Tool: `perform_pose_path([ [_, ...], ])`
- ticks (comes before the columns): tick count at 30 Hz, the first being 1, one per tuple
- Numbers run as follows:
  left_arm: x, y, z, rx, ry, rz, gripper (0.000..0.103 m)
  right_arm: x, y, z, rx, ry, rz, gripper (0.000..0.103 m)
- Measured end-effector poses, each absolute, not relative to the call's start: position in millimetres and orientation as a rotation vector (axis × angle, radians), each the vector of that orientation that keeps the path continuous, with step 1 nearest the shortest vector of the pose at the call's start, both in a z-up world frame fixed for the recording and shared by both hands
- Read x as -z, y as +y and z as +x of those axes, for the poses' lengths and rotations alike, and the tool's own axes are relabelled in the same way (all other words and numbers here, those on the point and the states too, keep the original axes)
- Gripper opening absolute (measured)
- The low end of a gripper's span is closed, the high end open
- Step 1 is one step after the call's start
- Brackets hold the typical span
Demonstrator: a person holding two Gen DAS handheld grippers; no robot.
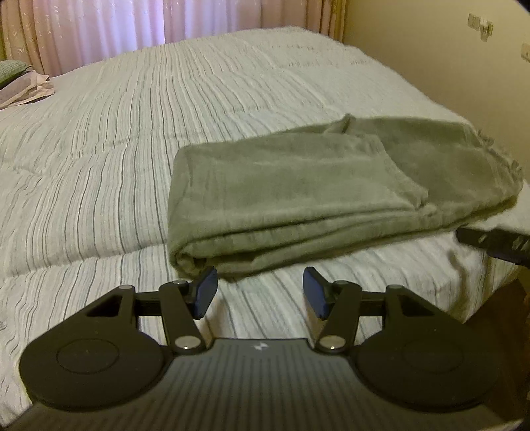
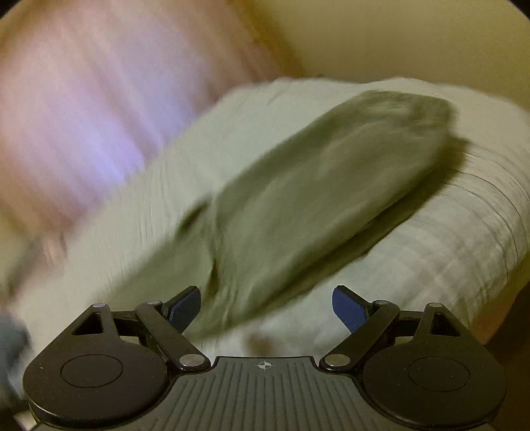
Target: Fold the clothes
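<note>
Here's the olive-green folded garment (image 1: pixel 291 195), a soft, plush, fleecy fabric, lying in a thick rectangular stack on the bed (image 1: pixel 109 159). It sits near the bed's front right corner, its rounded fold edge facing the left wrist camera and several layers showing along that edge. An upper layer lies slightly askew, one corner angled across the piece below. The far right edge looks frayed or fringed.

The bedspread under it is pale, ribbed and quilted, with thin dark stripes running along its length and puffy seams across it.

The left gripper (image 1: pixel 260 291) hangs just in front of the stack's near edge, jaws spread wide, blue textured pads (image 1: pixel 206 290) facing each other and nothing between them. No contact with the fabric.

At the right edge of the left wrist view, the dark tip of the right gripper (image 1: pixel 493 243) shows just beside the stack's right end.

The right wrist view is heavily smeared by motion blur. Its own gripper (image 2: pixel 266 308) also stands wide apart and empty, and the green garment (image 2: pixel 314 199) stretches diagonally ahead of it on the pale bed (image 2: pixel 447 238).

Behind the bed hang pink, sheer curtains (image 1: pixel 109 30), and a cream wall (image 1: pixel 430 59) stands on the right. At the far left edge lies a small pile of other fabric (image 1: pixel 23 86).
</note>
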State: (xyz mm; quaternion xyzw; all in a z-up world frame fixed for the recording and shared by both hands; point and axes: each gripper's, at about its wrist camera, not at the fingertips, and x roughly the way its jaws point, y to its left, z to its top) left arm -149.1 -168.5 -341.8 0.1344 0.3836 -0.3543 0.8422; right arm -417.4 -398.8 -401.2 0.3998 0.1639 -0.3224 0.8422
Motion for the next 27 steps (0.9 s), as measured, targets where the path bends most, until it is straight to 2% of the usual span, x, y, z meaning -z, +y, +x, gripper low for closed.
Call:
perform_pose_path([
  [3, 336, -166, -141, 0.77, 0.792, 0.22, 0.053, 413, -446, -458, 0.726, 0.15, 1.025, 0.089],
  [8, 329, -164, -127, 0.815, 0.768, 0.131, 0.052, 434, -499, -501, 0.777, -0.028, 1.172, 0.088],
  [10, 328, -165, -124, 0.823, 0.76, 0.12, 0.051, 443, -514, -510, 0.769, -0.073, 1.22, 0.08],
  [11, 329, -166, -122, 0.827, 0.761, 0.115, 0.051, 448, -520, -513, 0.757, -0.094, 1.243, 0.073],
  [16, 335, -169, -115, 0.844, 0.782, 0.093, 0.049, 460, -542, -506, 0.716, -0.087, 1.272, 0.07],
  [18, 337, -170, -114, 0.852, 0.78, 0.096, 0.048, 461, -548, -502, 0.718, -0.063, 1.268, 0.054],
  [22, 343, -172, -109, 0.865, 0.782, 0.099, 0.047, 460, -553, -501, 0.692, -0.05, 1.248, 0.05],
  [23, 345, -172, -107, 0.867, 0.785, 0.097, 0.047, 458, -552, -500, 0.678, -0.052, 1.226, 0.041],
  [24, 347, -173, -106, 0.87, 0.787, 0.094, 0.047, 455, -551, -500, 0.665, -0.056, 1.207, 0.038],
  [27, 351, -175, -103, 0.877, 0.797, 0.096, 0.047, 456, -548, -497, 0.654, -0.059, 1.191, 0.037],
])
